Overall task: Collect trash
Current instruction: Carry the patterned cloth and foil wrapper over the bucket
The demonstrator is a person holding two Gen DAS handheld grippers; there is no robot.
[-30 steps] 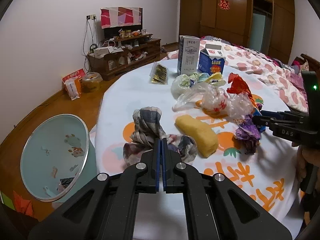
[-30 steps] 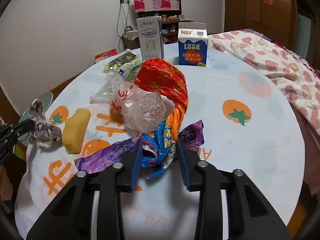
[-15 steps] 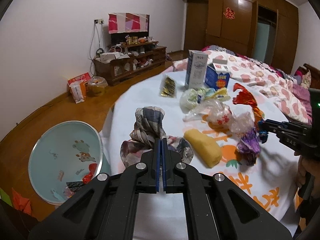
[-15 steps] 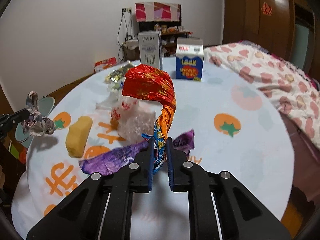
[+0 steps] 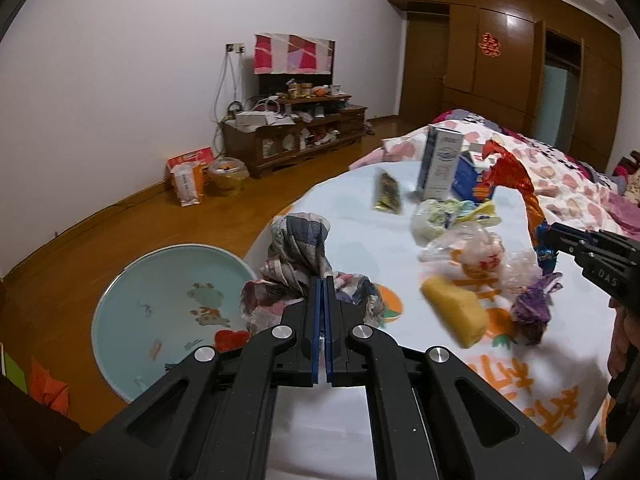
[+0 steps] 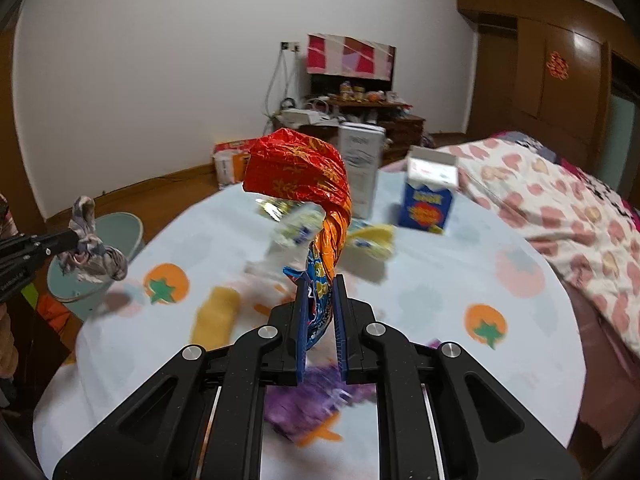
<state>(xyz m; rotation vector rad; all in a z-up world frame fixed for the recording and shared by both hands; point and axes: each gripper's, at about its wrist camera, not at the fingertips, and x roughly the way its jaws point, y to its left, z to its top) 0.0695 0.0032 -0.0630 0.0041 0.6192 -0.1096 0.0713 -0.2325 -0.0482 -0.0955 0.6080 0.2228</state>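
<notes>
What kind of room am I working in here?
Most likely a bedroom at home: a bed with a flowered quilt beside the round table, wooden wardrobes along the wall, and a low cluttered cabinet.

Checked grey-blue-pink cloth in black left gripper w/ blue pads. Red-orange foil wrapper, gold print, blue at tail, in black right gripper. Purple wrapper. Yellow sponge. White tablecloth w/ orange tomatoes, green stems. Pale teal bin. Blue carton, white top; white-grey carton. Pink-blotched bedspread.
</notes>
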